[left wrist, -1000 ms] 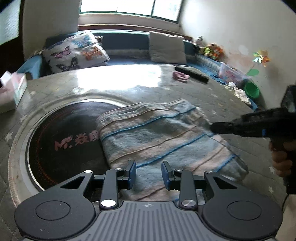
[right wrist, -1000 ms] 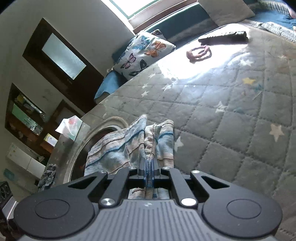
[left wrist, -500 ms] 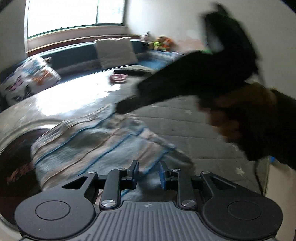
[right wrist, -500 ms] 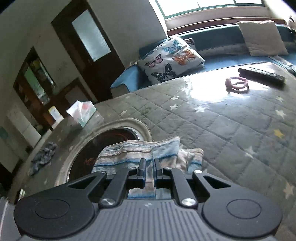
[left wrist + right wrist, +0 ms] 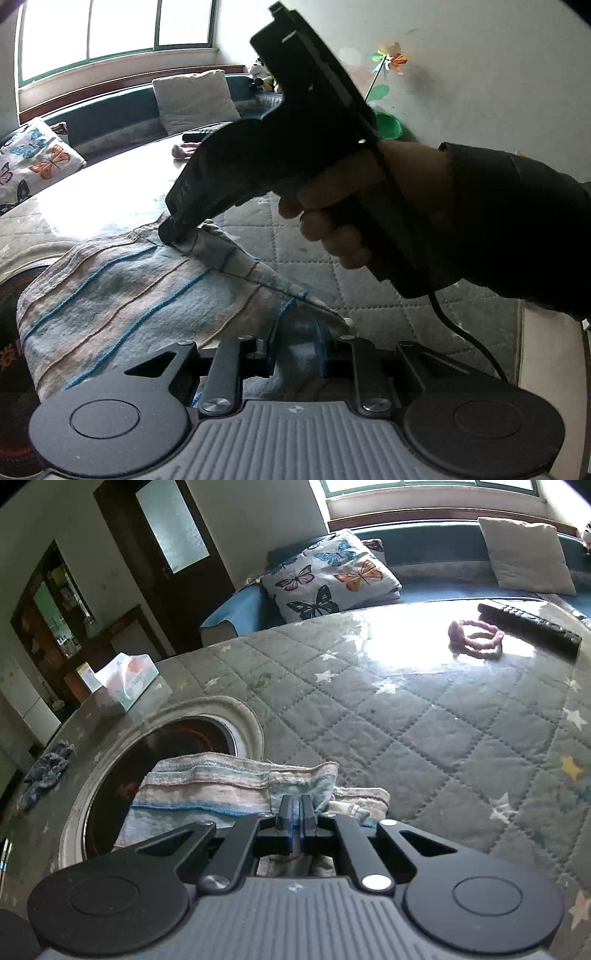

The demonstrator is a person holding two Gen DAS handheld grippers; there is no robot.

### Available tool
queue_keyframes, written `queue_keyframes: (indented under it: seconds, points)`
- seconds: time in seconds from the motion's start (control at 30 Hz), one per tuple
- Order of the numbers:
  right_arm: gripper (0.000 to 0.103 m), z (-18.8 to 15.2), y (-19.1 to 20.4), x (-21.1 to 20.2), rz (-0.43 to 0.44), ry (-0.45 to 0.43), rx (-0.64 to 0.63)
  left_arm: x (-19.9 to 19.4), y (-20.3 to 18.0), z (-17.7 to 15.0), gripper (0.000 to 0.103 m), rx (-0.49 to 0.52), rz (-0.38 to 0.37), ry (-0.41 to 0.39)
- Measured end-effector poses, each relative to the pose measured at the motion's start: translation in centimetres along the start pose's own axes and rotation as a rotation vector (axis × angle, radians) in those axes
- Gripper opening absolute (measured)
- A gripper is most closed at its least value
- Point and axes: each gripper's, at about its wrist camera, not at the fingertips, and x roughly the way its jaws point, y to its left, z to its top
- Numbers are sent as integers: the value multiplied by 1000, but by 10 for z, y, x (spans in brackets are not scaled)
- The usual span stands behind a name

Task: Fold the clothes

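The striped towel (image 5: pixel 122 295) lies folded on the quilted table cover (image 5: pixel 424 731), partly over the round dark opening (image 5: pixel 177 738) in it, with its long axis running from the left gripper (image 5: pixel 295 347) away to that gripper's left, stripes along the same line.

The right gripper (image 5: pixel 295 812) is clamped on the towel's far corner, fingers pressed together with a fold of cloth pinched between them; in the left wrist view its nose comes down onto that corner ahead of the left gripper, the person's hand (image 5: pixel 332 206) and dark sleeve (image 5: pixel 517 229) behind it.

The left gripper has just been closing, and the towel's near corner sits between its half-closed fingers (image 5: pixel 269 350). Whether the pads already press the cloth cannot be told (the right-hand pad is blurred), though a gap seems to remain.

What the coming move turns on: both held corners belong to the same short edge, the one nearest the left gripper, and the rest of the towel stretches away to its left. The fold would probably carry that edge leftward along the long axis, both hands travelling together.
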Motion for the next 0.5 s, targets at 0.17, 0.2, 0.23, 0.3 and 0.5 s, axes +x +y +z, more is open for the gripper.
queue_keyframes:
  seconds: [0.17,0.2,0.23,0.3,0.5]
  points:
    - [7,-4,7,-15,26,3,-35,-3,2,3,22,-9,11,-32]
    - [7,-6,8,-17,29,7,-42,-3,2,4,22,-8,8,-35]
    - [7,-7,9,-19,32,11,-49,-1,1,4,22,-5,1,-33]
    - [7,-11,9,-20,27,22,-57,5,-1,4,22,2,-18,-21]
    - [7,-18,2,-16,27,15,-25,16,-4,2,24,2,-43,0]
